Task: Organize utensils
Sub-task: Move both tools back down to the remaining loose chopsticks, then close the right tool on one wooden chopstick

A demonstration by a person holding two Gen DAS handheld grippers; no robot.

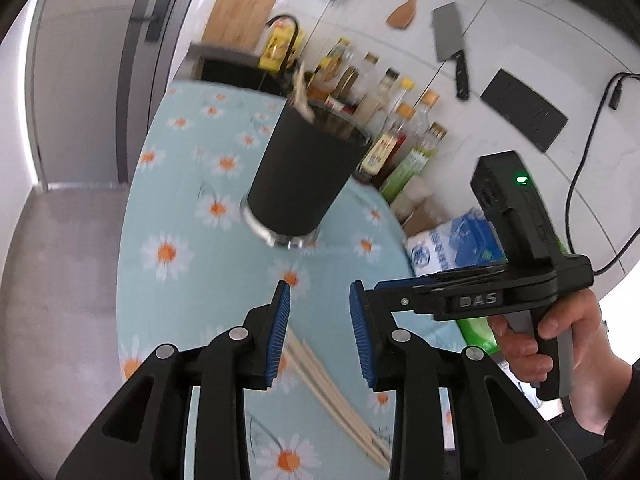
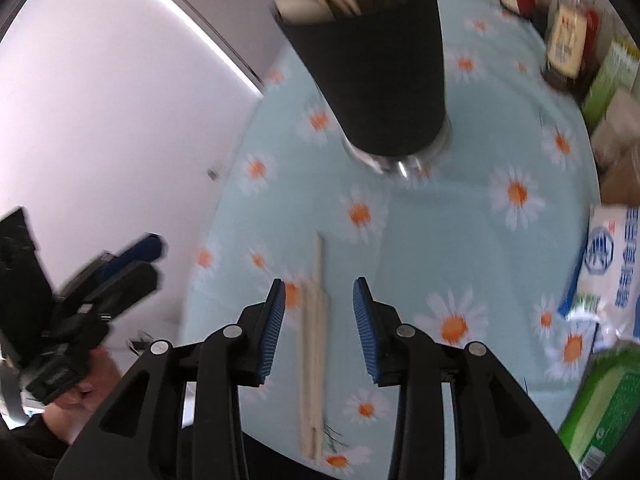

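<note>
You had both tools angled down over the daisy-printed pale blue tabletop [image 2: 472, 240], and the layout explained the pose. The pale wooden chopsticks [image 2: 314, 344] lay loose and flat on the cloth, running lengthwise between the blue pads of your right gripper [image 2: 319, 292] — its jaws stood partly apart with the sticks framed in the gap, the pads not pressing them, so nothing was held yet. That lengthwise alignment would make sense for a pinch across the bundle near its upper end.

Your left gripper [image 1: 320, 296] was likewise narrowly parted and empty, aimed toward the tall black tapered cup with the metal base [image 1: 300, 176], which stood upright beyond the sticks and already held several wooden utensils at its rim. It looked like the collecting spot, hence its central place, clear of the row of condiment bottles [image 1: 384, 120] behind. In the left view the same chopsticks [image 1: 320, 376] passed under the jaws — near, but whether touched I cannot tell.
</note>
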